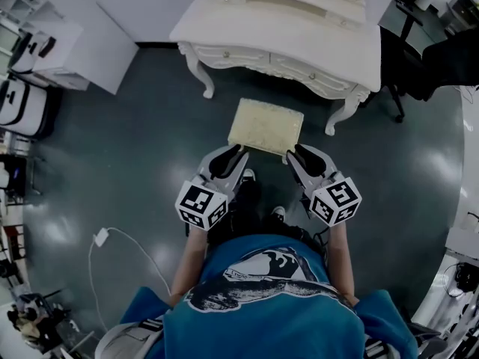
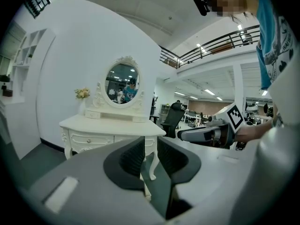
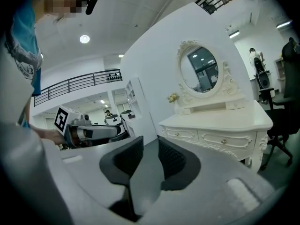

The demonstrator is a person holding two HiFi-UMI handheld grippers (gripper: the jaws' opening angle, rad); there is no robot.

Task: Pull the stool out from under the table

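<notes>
The cream cushioned stool stands on the dark floor just in front of the white dressing table, its far edge near the table's front. My left gripper is at the stool's near left corner and my right gripper at its near right corner, both pointing toward the table. In the left gripper view the jaws stand a narrow gap apart, with the table leg visible through the gap. The right gripper shows the same narrow gap with only floor in it. I see nothing pressed between either pair of pads.
A white shelf unit stands at the back left with bags beside it. A black office chair is right of the table. A white charger and cable lie on the floor at my left. A white counter runs along the right.
</notes>
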